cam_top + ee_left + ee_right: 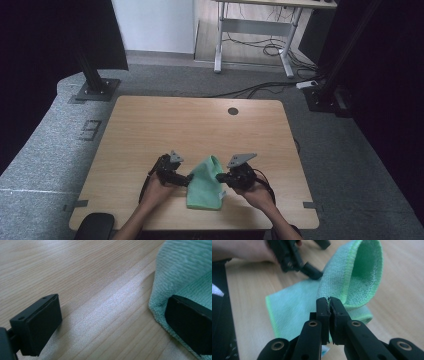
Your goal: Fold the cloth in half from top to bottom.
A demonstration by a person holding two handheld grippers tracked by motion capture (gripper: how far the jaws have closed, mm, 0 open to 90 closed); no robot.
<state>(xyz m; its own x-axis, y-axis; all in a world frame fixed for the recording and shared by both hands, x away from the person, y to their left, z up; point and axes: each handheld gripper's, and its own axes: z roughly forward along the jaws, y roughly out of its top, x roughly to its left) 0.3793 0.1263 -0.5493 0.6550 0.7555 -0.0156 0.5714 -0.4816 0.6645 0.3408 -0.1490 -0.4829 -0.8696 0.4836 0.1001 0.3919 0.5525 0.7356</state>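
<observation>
A green microfibre cloth [205, 187] lies folded on the wooden table [150, 130] near its front edge. My right gripper [220, 176] is at the cloth's right side. In the right gripper view, that gripper [329, 302] is shut on an edge of the cloth [352, 277], which stands up in a curled fold. My left gripper [188, 180] is at the cloth's left edge. Seen in the left gripper view, the left gripper [112, 323] is open, with one jaw over bare wood and the other over the rim of the cloth [185, 270].
A round cable hole [233, 111] sits near the table's far edge. A black stand base [95, 89] is on the floor beyond the far left corner. Another desk with cables [260, 35] stands farther back. The person's hand [242, 252] holds the left gripper.
</observation>
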